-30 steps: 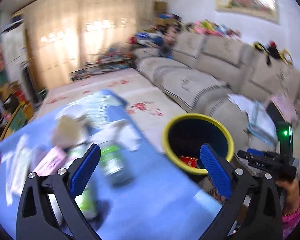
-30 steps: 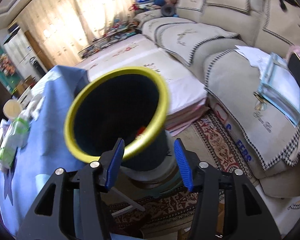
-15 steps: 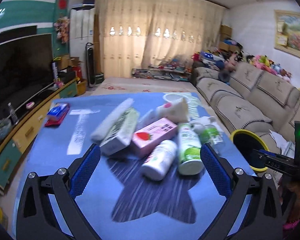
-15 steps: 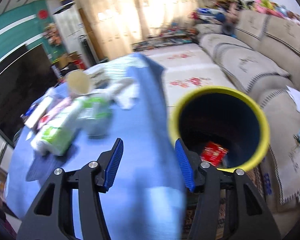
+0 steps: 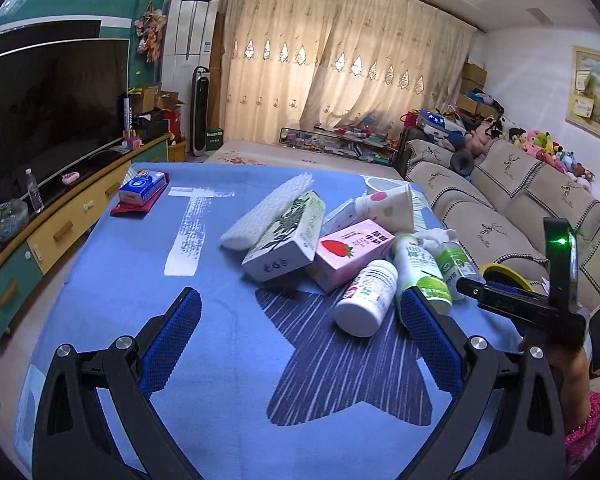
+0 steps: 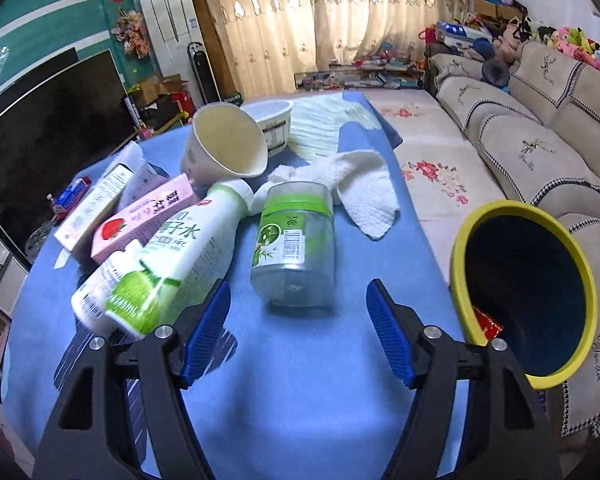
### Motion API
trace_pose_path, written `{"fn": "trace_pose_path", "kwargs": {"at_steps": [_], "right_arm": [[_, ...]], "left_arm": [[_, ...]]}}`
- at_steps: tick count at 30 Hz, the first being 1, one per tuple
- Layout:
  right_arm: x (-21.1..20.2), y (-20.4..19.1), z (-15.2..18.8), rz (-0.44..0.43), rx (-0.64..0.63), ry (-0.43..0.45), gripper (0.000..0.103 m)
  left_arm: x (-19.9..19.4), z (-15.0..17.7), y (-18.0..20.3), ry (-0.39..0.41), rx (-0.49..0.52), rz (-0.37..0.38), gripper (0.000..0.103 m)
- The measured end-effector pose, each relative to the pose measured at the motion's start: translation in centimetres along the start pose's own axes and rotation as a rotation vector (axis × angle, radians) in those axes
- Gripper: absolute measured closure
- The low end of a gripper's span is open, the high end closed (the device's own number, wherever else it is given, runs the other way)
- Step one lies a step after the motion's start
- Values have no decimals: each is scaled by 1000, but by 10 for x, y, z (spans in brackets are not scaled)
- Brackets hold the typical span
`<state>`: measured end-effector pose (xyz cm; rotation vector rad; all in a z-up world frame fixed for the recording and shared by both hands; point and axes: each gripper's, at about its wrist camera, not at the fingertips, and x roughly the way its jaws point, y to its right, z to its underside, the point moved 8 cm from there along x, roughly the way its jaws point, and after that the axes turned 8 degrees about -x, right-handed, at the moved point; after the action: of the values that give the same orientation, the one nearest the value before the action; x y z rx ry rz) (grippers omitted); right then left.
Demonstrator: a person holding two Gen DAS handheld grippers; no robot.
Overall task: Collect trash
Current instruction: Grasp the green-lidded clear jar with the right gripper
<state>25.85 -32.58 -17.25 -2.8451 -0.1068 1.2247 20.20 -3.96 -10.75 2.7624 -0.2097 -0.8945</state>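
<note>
A heap of trash lies on the blue tablecloth (image 5: 228, 360): a white pill bottle (image 5: 366, 298), a green-labelled coconut water bottle (image 5: 420, 268) (image 6: 160, 268), a pink strawberry milk carton (image 5: 350, 254) (image 6: 144, 220), a white leaf-print box (image 5: 286, 238), a paper cup (image 6: 224, 146), a clear green-banded jar (image 6: 296, 240) and a crumpled tissue (image 6: 364, 188). A yellow-rimmed dark bin (image 6: 524, 288) stands off the table's right edge with a red wrapper (image 6: 486, 326) inside. My left gripper (image 5: 300, 332) is open and empty before the heap. My right gripper (image 6: 298, 332) is open, just short of the jar.
A blue tissue pack on a red pouch (image 5: 142, 190) lies at the table's far left. A TV (image 5: 40, 108) on a low cabinet runs along the left. A beige sofa (image 6: 540, 128) stands to the right, beyond the bin. A white bowl (image 6: 272, 118) sits at the table's far end.
Both grippers have swung left from the bin to face the heap on the table. The right gripper's jaws have opened wider. The bin now sits at the right edge of both views.
</note>
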Motion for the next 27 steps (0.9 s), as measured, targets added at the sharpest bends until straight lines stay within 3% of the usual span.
{"fn": "trace_pose_path", "kwargs": {"at_steps": [8, 11, 13, 27], "right_arm": [[29, 3, -6, 40, -17, -40, 36], [35, 5, -6, 45, -23, -52, 53], [35, 5, -7, 36, -21, -49, 56], [-25, 7, -12, -27, -39, 46, 57]], "left_arm": [[12, 3, -3, -22, -11, 1, 5], [16, 5, -2, -28, -9, -1, 5], [17, 5, -2, -30, -8, -2, 5], [15, 9, 16, -33, 26, 11, 5]]}}
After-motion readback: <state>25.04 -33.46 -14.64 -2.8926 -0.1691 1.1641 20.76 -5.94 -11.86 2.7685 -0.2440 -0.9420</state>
